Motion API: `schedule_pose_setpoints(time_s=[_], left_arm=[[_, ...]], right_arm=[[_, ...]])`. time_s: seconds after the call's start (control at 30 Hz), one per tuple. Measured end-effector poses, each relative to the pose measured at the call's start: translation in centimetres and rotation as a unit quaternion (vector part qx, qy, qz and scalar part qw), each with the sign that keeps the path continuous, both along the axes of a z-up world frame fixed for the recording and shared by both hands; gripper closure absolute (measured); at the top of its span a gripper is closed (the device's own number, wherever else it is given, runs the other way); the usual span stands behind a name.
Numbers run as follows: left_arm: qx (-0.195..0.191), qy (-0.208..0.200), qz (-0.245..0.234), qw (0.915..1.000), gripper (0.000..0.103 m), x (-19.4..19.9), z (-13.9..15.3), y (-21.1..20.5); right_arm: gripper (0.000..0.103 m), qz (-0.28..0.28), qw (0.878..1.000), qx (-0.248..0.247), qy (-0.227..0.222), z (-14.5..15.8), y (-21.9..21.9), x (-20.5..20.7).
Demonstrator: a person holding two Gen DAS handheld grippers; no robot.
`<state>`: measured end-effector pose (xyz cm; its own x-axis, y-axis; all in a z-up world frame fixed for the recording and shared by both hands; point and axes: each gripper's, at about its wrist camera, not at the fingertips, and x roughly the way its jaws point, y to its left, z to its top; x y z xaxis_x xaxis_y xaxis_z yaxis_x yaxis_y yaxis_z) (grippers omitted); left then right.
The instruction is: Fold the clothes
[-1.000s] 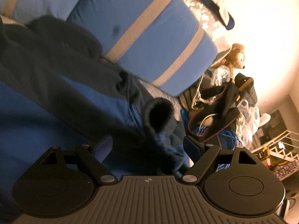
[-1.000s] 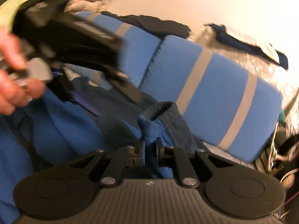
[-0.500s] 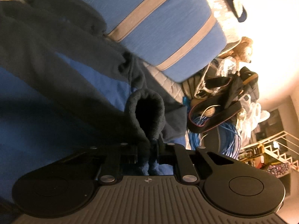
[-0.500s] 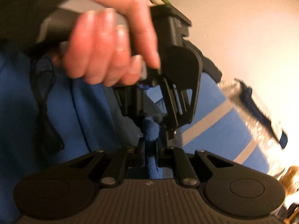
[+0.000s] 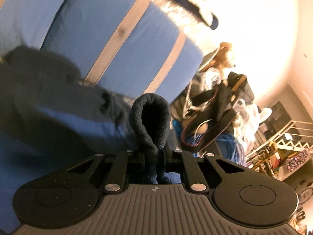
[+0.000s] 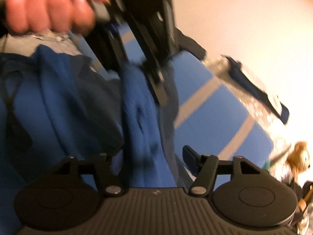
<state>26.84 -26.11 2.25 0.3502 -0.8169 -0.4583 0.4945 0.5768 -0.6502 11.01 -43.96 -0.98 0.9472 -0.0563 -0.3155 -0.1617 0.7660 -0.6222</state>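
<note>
The left tool point(image 5: 154, 156) is closed tight on a dark fleece cuff point(image 5: 149, 117) of a blue and grey fleece garment point(image 5: 58, 121); the cuff stands up from between its 2 fingers as an open loop, and a bit of the cloth hangs down behind them. The rest of the garment spreads off to the left, lying against a blue cushion point(image 5: 121, 45) with 2 pale stripes.

In the right wrist view, the right tool point(image 6: 150, 156) is wide open, its 2 fingers well apart on either side of a ridge of the garment's blue cloth point(image 6: 140, 133); they do not pinch it. The picture is blurred, so I cannot tell whether a finger touches the cloth. Above, a hand point(image 6: 45, 5) holds the black body of the left tool, whose tip grips the upper end of that same ridge. A dark drawstring point(image 6: 13, 105) lies on the blue cloth at the left.

Behind the cushion a dark strap point(image 6: 258, 92) lies over a patterned cover, and a stuffed bear point(image 6: 299, 156) sits at the right near a heap of bags point(image 5: 219, 107)
</note>
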Motion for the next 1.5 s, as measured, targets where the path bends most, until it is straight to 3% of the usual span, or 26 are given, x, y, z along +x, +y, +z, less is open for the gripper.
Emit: schedule_pose_setpoints(time_s=[0.17, 0.27, 0.4, 0.53, 0.67, 0.73, 0.83, 0.93, 0.97, 1.03, 1.13, 1.2, 1.27, 1.37, 1.5], left_arm=[[0.000, -0.020, -0.010, 0.9997, 0.088, -0.3, 0.9, -0.3], [0.013, -0.032, -0.022, 0.9991, 0.088, -0.5, 0.7, -0.6], [0.026, -0.050, -0.044, 0.9974, 0.088, -0.6, 0.5, -0.5], [0.036, -0.068, -0.066, 0.9948, 0.088, -0.7, 0.3, -0.3], [0.047, -0.086, -0.089, 0.9912, 0.088, -0.8, 0.1, 0.0], [0.048, -0.072, -0.082, 0.9929, 0.088, -0.6, -0.3, 0.4], [0.048, -0.030, -0.055, 0.9969, 0.088, 0.0, -1.2, 1.2], [0.048, 0.012, -0.028, 0.9984, 0.082, 0.5, -2.1, 2.0], [0.047, 0.026, -0.019, 0.9983, 0.077, 0.7, -2.4, 2.3], [0.047, 0.054, -0.001, 0.9974, 0.059, 1.1, -2.9, 2.9], [0.046, 0.096, 0.026, 0.9940, 0.037, 1.7, -3.8, 3.7], [0.046, 0.124, 0.043, 0.9903, 0.033, 2.1, -4.4, 4.3], [0.045, 0.155, 0.060, 0.9851, 0.031, 2.5, -5.1, 4.8], [0.039, 0.230, 0.084, 0.9689, 0.031, 2.9, -6.3, 5.4], [0.021, 0.302, 0.098, 0.9481, 0.031, 3.1, -7.5, 5.9]], right_arm=[[0.025, -0.040, 0.997, 0.071, -0.014, 0.7, -3.0, 0.2], [0.025, 0.018, 0.986, 0.163, 0.002, 2.8, -4.1, -0.6], [0.027, 0.128, 0.954, 0.266, 0.044, 5.3, -5.2, -1.1], [0.030, 0.190, 0.928, 0.308, 0.089, 6.1, -5.7, -0.5], [0.036, 0.237, 0.882, 0.379, 0.150, 6.2, -7.4, 1.7], [0.042, 0.251, 0.857, 0.410, 0.184, 6.0, -8.1, 3.1], [0.054, 0.252, 0.837, 0.436, 0.213, 5.4, -8.7, 4.5], [0.081, 0.246, 0.839, 0.434, 0.219, 5.2, -8.2, 4.9], [0.088, 0.239, 0.846, 0.426, 0.214, 5.2, -7.7, 4.5], [0.092, 0.215, 0.870, 0.399, 0.195, 5.4, -6.3, 3.7], [0.094, 0.175, 0.915, 0.328, 0.153, 5.3, -3.6, 2.2], [0.094, 0.160, 0.948, 0.251, 0.112, 4.8, -1.3, 0.8], [0.095, 0.149, 0.970, 0.177, 0.074, 4.0, 0.8, -0.4], [0.095, 0.140, 0.986, 0.082, 0.031, 2.5, 3.3, -1.9], [0.095, 0.128, 0.992, -0.017, -0.011, 0.3, 5.5, -2.7]])
